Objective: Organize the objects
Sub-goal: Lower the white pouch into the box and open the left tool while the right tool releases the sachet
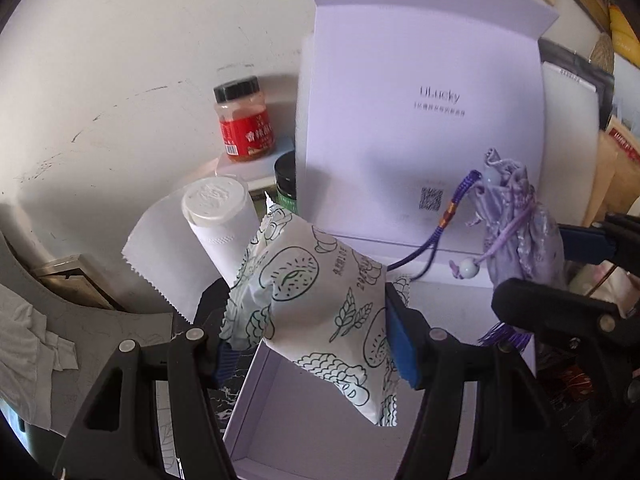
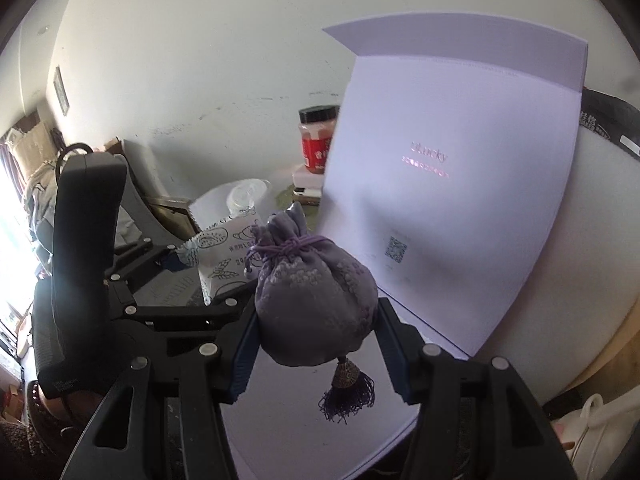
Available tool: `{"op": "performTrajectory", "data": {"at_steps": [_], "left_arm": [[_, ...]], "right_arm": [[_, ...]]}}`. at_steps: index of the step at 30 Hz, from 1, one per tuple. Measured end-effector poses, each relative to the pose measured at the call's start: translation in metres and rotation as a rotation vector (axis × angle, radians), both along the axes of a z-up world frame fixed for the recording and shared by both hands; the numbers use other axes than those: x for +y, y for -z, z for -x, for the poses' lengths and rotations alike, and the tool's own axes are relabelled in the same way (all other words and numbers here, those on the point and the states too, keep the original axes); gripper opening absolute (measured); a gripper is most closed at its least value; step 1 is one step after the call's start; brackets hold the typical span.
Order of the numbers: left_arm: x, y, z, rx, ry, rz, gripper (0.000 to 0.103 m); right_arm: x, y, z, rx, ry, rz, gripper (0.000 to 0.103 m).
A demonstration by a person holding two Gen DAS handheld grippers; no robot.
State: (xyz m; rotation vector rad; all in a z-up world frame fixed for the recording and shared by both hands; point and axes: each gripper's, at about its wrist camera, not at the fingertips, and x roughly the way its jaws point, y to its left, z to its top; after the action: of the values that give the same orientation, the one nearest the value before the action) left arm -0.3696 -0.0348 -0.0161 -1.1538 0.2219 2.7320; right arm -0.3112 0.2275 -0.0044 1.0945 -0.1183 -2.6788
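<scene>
My left gripper [image 1: 308, 340] is shut on a white snack packet [image 1: 320, 304] printed with green line drawings, held over the near left part of an open lavender gift box [image 1: 280, 432]. The box's lid [image 1: 424, 128] stands upright behind it. My right gripper [image 2: 316, 344] is shut on a purple drawstring pouch [image 2: 316, 300] with a tassel [image 2: 348, 392] hanging below, also above the box's inside [image 2: 304, 432]. In the left wrist view the pouch [image 1: 520, 236] and the right gripper [image 1: 568, 276] hang at the right. The right wrist view shows the packet [image 2: 218, 258] at the left.
A roll of white paper [image 1: 208, 232] lies left of the box. Behind it stand a red-labelled jar with a black cap [image 1: 244, 124] and a dark jar [image 1: 286, 184]. A white wall rises at the back. A grey cloth [image 1: 28, 352] lies far left, clutter far right.
</scene>
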Motion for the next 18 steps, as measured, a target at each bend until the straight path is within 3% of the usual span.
{"op": "performTrajectory", "data": {"at_steps": [18], "left_arm": [[0.003, 0.050, 0.028, -0.119, -0.006, -0.005, 0.061]], "right_arm": [[0.006, 0.038, 0.019, -0.125, 0.031, -0.040, 0.056]]}}
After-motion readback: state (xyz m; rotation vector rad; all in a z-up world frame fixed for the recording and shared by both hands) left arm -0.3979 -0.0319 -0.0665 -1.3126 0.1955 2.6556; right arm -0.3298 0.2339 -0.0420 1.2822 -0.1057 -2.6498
